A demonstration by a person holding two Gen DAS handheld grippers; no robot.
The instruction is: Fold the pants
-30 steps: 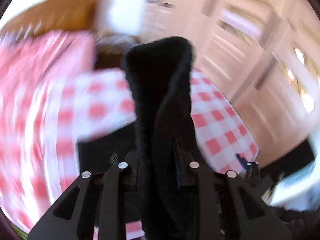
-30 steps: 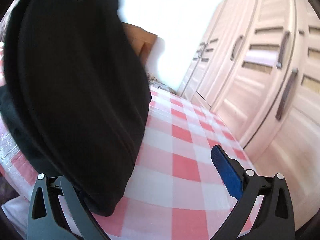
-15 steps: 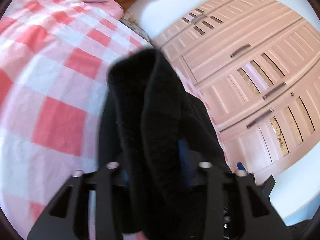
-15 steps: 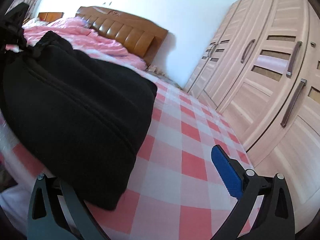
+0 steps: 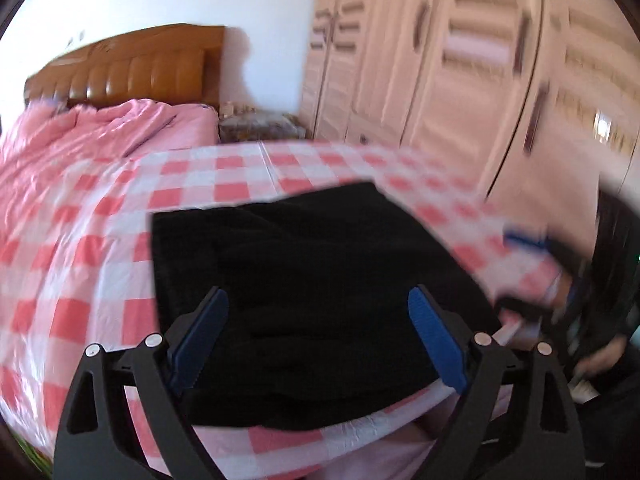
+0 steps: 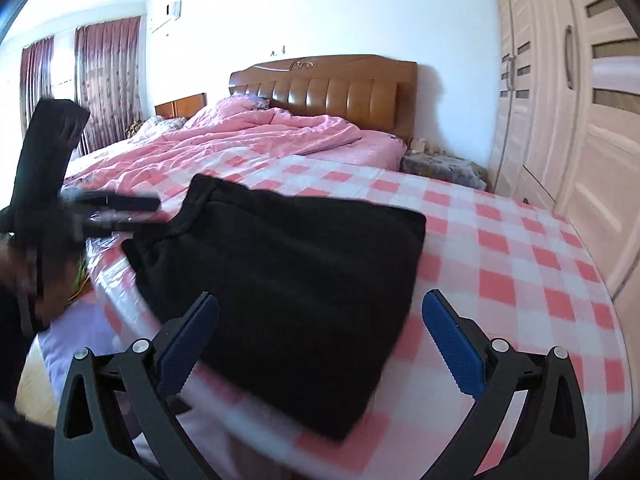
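Note:
The black pants (image 5: 320,292) lie folded into a flat rectangle on the red-and-white checked cloth (image 5: 80,280) at the bed's near edge. They also show in the right wrist view (image 6: 288,280). My left gripper (image 5: 318,340) is open and empty, hovering just over the near edge of the pants. It appears blurred at the left of the right wrist view (image 6: 108,208). My right gripper (image 6: 320,344) is open and empty, above the near right part of the pants. It appears blurred at the right of the left wrist view (image 5: 528,240).
A pink quilt (image 6: 248,140) and a brown headboard (image 6: 328,88) lie at the far end of the bed. A wardrobe (image 6: 568,120) lines the right wall. A small bedside table (image 6: 440,168) stands by the headboard. Curtains (image 6: 104,80) hang at far left.
My left gripper has let go of the pants and opened. The pants now lie flat and folded on the cloth. Both grippers have drawn back toward the near edge.

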